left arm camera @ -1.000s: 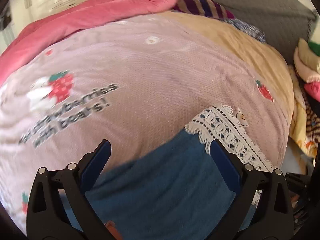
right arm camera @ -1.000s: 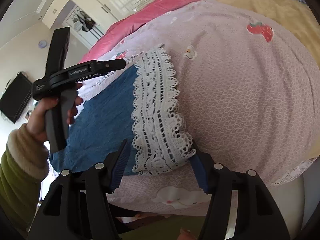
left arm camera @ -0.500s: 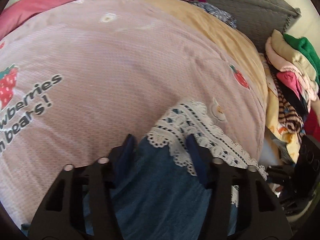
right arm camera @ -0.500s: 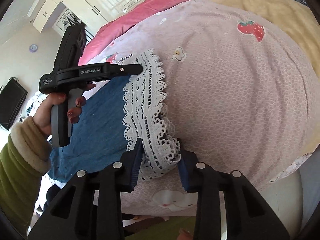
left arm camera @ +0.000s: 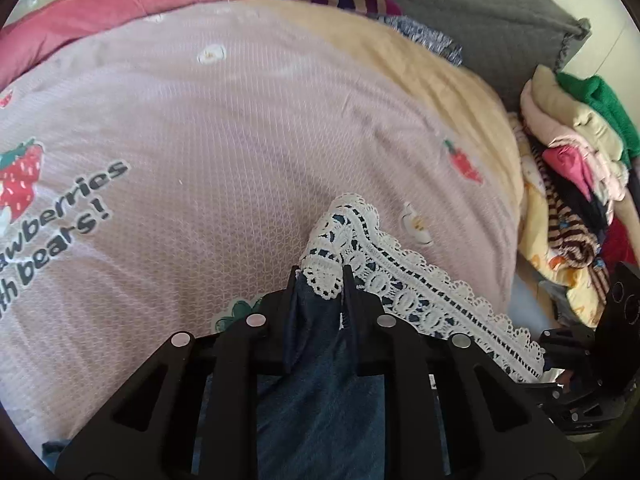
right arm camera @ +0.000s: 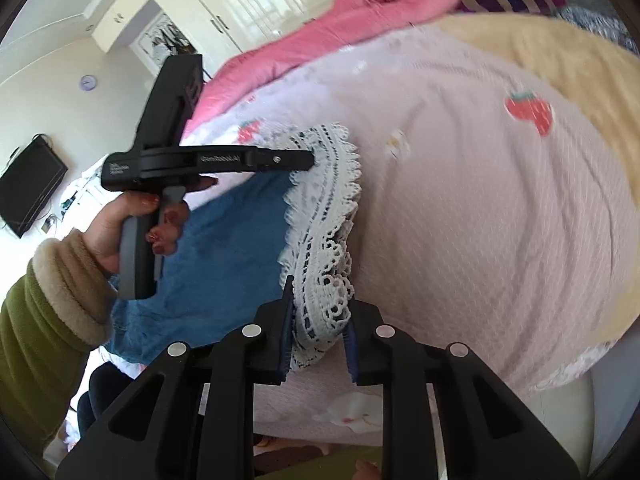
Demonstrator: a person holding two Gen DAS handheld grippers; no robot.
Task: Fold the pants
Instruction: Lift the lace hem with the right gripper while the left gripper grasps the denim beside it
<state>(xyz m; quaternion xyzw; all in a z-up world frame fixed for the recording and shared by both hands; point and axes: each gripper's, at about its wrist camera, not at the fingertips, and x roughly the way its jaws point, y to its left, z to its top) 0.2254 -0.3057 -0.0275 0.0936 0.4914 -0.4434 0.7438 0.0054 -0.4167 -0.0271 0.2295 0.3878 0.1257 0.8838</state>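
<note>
Blue denim pants (right arm camera: 224,248) with a white lace hem (right arm camera: 328,208) lie on a pink strawberry-print bedspread (left arm camera: 240,128). My left gripper (left arm camera: 319,280) is shut on one corner of the lace hem (left arm camera: 400,276), with denim (left arm camera: 320,392) bunched between its fingers. It also shows in the right wrist view (right arm camera: 308,159), held by a hand. My right gripper (right arm camera: 318,312) is shut on the other corner of the lace hem, which is lifted and curled off the bed.
A pink quilt (left arm camera: 132,4) lies at the far side of the bed. A yellow blanket (left arm camera: 432,80) borders the bedspread on the right. A pile of folded clothes (left arm camera: 576,152) sits beyond the right edge. A grey headboard (left arm camera: 460,4) stands behind.
Both grippers have closed from open onto the lace hem corners. The hem has lifted and bunched up off the bedspread.
</note>
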